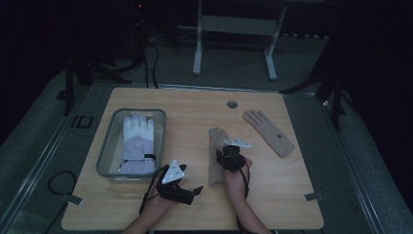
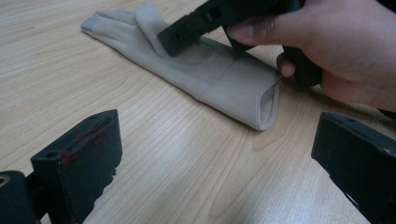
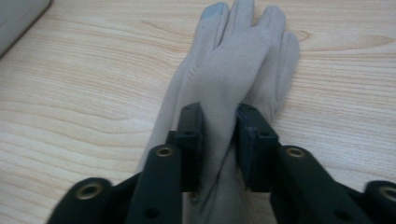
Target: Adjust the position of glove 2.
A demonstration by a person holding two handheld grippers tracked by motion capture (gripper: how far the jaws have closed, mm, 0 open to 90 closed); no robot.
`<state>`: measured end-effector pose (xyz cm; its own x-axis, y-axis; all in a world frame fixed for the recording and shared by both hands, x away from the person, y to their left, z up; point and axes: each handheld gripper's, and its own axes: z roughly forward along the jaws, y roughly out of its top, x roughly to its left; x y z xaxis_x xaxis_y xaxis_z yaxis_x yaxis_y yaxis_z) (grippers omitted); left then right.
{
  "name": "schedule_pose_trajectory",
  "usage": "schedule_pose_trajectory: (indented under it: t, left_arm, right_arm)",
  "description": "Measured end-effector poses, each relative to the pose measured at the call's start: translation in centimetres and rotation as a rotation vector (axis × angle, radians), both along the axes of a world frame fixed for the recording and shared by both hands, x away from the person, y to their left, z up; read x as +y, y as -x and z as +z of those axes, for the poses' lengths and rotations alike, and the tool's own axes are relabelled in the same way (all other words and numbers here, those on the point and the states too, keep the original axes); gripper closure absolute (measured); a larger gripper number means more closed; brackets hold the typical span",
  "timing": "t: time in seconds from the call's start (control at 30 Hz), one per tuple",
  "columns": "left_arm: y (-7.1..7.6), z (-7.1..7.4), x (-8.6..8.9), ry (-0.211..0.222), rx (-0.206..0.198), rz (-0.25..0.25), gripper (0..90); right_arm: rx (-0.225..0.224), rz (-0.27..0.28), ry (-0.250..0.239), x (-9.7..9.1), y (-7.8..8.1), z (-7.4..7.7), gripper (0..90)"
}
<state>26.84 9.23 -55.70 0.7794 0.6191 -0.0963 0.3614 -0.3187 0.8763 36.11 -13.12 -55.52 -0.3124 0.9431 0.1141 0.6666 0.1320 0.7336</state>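
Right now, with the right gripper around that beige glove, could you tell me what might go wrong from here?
1. The right gripper pinches only a raised fold of the beige glove, so the soft fabric could slip out when lifted.
2. The left gripper sits open and apart from the glove's cuff; lifted by one point, the glove may hang and drag.
3. The clear bin already holds a white glove, so a hurried drop could catch the rim.
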Motion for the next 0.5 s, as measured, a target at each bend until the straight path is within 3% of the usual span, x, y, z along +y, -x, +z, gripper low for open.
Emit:
schedule_pose_trajectory:
  t: [0.03,0.13,0.37,0.5]
  left_arm:
    - [0.0,0.0,0.0,-0.001,0.001,-0.001,1.9]
    - [0.0,0.0,0.0,-0.003,-0.001,-0.003,1.9]
    - [0.1,0.0,0.1,-0.007,0.001,-0.003,1.9]
    - [0.2,0.1,0.1,0.0,-0.002,-0.002,1.9]
  right_arm:
    - [-0.004,0.018,0.008,0.1,0.0,0.0,61.3]
    - [-0.004,0.025,0.009,-0.1,0.0,0.1,54.6]
    - [0.004,0.067,-0.028,-1.8,-0.1,1.8,53.5]
    - [-0.002,0.108,-0.018,-3.1,-0.3,2.5,52.5]
